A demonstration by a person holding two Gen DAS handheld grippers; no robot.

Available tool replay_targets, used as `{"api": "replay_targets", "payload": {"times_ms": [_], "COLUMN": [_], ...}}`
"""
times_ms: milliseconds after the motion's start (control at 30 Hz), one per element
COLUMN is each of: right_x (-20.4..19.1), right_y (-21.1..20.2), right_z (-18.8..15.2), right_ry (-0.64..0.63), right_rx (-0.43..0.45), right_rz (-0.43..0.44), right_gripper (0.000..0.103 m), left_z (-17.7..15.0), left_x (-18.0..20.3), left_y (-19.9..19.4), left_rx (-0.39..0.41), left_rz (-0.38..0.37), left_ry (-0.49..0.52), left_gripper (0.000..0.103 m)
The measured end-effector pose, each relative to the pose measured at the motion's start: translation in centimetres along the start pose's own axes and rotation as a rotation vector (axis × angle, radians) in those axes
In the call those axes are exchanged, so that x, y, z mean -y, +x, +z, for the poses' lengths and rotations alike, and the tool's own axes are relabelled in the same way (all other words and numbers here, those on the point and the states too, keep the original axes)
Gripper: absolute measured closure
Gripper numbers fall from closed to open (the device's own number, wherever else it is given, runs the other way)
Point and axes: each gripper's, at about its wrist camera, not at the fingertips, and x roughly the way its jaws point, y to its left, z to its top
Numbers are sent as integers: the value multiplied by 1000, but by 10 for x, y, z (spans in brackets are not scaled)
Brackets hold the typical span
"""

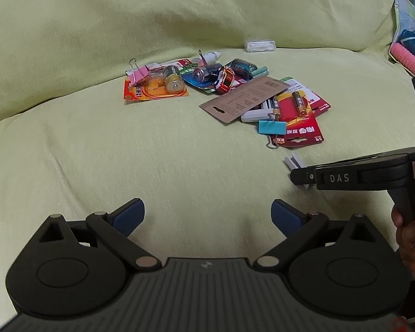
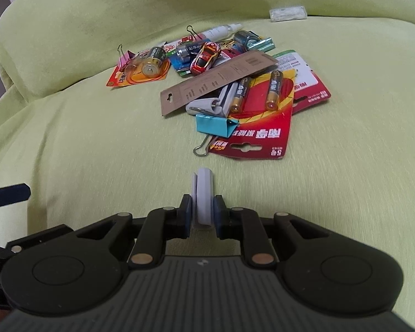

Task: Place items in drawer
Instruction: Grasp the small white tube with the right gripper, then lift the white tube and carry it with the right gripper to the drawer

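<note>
Pale grey clip (image 2: 202, 197) is being pinched by the right gripper (image 2: 202, 212), lettered "DAS"; left gripper (image 1: 208, 215) is hanging spread above green cloth (image 1: 124, 152).

— How is the light looking in the two views?

— It is looking soft and even, rather dim, with a greenish tone from the cover (image 2: 69, 144). I cannot tell where the light is coming from. Only weak shadows are lying under the cards beyond the jaws.

— Is anything shining?

— Small glare is sitting on the plastic blister of the battery pack (image 2: 258, 110) ahead of the right jaws, and on the round metal pins beside both pairs of jaws.

— And the sharpness?

— The middle is staying clear enough. The fisheye is bending the edges strongly, the corners are going dark, and the far items are looking slightly soft.
</note>
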Motion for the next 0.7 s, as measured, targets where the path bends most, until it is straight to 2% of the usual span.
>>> {"api": "replay_targets", "payload": {"times_ms": [467, 700], "right_x": [5, 9], "right_y": [-21, -32], "right_z": [0, 0], "right_ry": [32, 48], "right_rx": [27, 41], "right_rz": [2, 16], "right_gripper": [89, 89], "left_z": [-5, -7], "left_x": [10, 12], "left_y": [-16, -26], "left_rx": [9, 27], "left_rz": [-34, -87], "left_ry": [30, 47], "left_gripper": [4, 4]}}
